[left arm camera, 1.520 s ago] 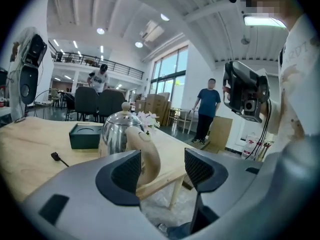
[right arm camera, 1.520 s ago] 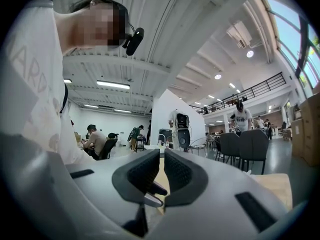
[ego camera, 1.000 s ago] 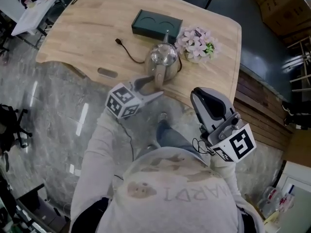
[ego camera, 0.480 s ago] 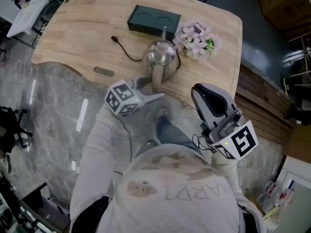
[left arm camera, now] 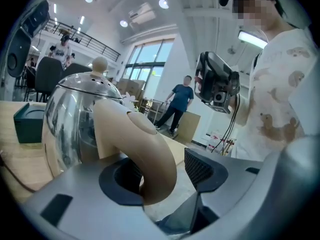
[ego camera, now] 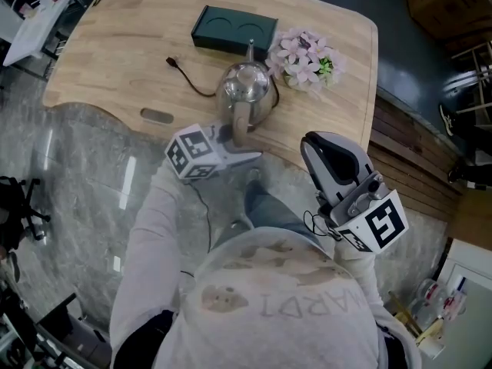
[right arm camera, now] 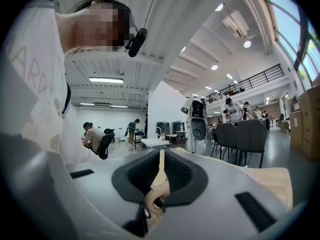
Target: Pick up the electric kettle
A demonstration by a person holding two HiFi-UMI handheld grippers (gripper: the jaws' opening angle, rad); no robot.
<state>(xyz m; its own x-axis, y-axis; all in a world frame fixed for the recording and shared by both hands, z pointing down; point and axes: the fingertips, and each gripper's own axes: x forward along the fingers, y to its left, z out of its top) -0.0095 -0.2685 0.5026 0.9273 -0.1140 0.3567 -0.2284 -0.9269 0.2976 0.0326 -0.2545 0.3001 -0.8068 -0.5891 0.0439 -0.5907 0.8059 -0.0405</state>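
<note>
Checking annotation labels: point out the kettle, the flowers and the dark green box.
kettle (ego camera: 245, 83), head view, shiny top.
flowers (ego camera: 301, 52), head view, pink blossoms.
dark green box (ego camera: 234, 29), head view, top face.

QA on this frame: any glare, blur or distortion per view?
Head view: sharp, even light, glare streaks on the floor. Left gripper view: strong fisheye, dark corners, kettle mirrors the room. Right gripper view: same fisheye, bright windows top right.
</note>
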